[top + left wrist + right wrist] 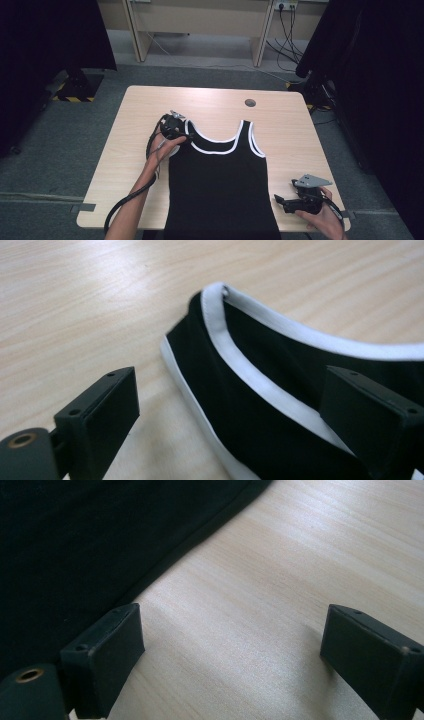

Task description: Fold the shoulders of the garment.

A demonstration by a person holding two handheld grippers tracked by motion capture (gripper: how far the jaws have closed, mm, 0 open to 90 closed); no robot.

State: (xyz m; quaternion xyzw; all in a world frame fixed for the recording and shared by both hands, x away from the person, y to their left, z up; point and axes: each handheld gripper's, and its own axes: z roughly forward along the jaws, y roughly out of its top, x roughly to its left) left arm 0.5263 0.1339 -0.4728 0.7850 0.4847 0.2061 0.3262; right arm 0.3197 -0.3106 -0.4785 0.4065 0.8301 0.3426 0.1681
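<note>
Black tank top (220, 185) with white trim at neckline and armholes; pale wood-grain table (210, 102); black grippers, grey floor

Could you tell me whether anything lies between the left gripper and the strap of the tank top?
Nothing visible does. The left gripper is open, with the tank top's white-trimmed strap directly between its jaws on the bare table.

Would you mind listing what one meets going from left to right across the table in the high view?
Left hand-held gripper at the shoulder strap → black tank top with white trim, lying flat → right hand-held gripper near the table front edge, beside the top's side hem.
</note>
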